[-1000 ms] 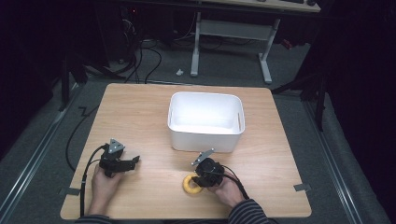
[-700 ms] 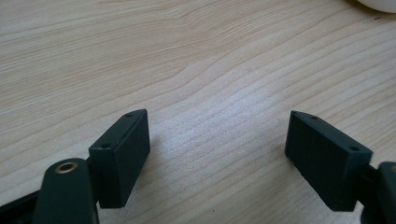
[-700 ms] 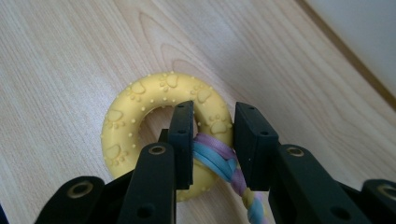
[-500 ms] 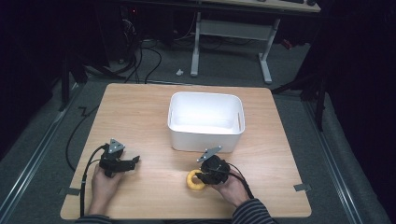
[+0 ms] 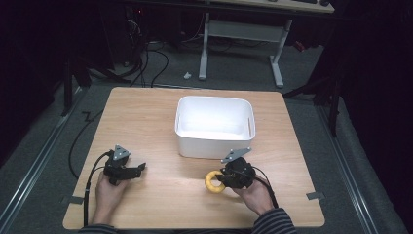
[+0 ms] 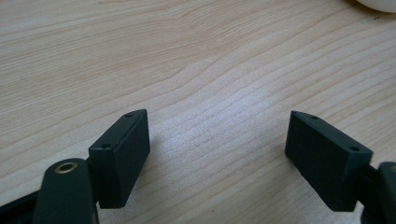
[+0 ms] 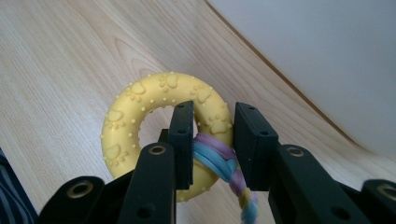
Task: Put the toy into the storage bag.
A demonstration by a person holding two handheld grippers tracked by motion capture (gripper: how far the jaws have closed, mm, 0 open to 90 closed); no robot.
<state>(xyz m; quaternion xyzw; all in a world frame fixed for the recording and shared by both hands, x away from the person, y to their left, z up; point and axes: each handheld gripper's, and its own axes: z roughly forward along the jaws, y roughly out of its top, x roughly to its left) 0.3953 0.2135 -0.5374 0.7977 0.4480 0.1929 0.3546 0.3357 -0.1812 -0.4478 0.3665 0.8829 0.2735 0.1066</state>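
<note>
Ring [image 7: 140,126] is a yellow toy with small paw prints and bumps on it. A braided rope [image 7: 223,163] in blue, purple and yellow is tied around the ring. The right gripper [image 7: 213,144] has its two black jaws closed on the ring, right where the rope wraps it. The jaws press on both sides, so the ring is held tight.

From the high view, the ring [image 5: 212,181] is near the bottom of the table [image 5: 146,117], at about 5 o'clock from the table's middle. The right gripper [image 5: 236,173] sits just at 3 o'clock of the ring, and a hand [image 5: 253,194] in a striped sleeve holds it. The white bin [image 5: 214,126] is close by, at 12 o'clock from the ring. The ring is outside the bin. In the right gripper view the bin's white wall [image 7: 317,56] fills the top right, at about 2 o'clock from the ring.

The left gripper [image 5: 127,170] is at about 8 o'clock on the table, well apart from the ring and the bin. Another hand [image 5: 109,192] holds it. In the left gripper view, the left gripper [image 6: 217,140] has its jaws wide open. Nothing is between them, just bare wood. A bit of the bin's edge [image 6: 378,4] peeks in at 1 o'clock
</note>
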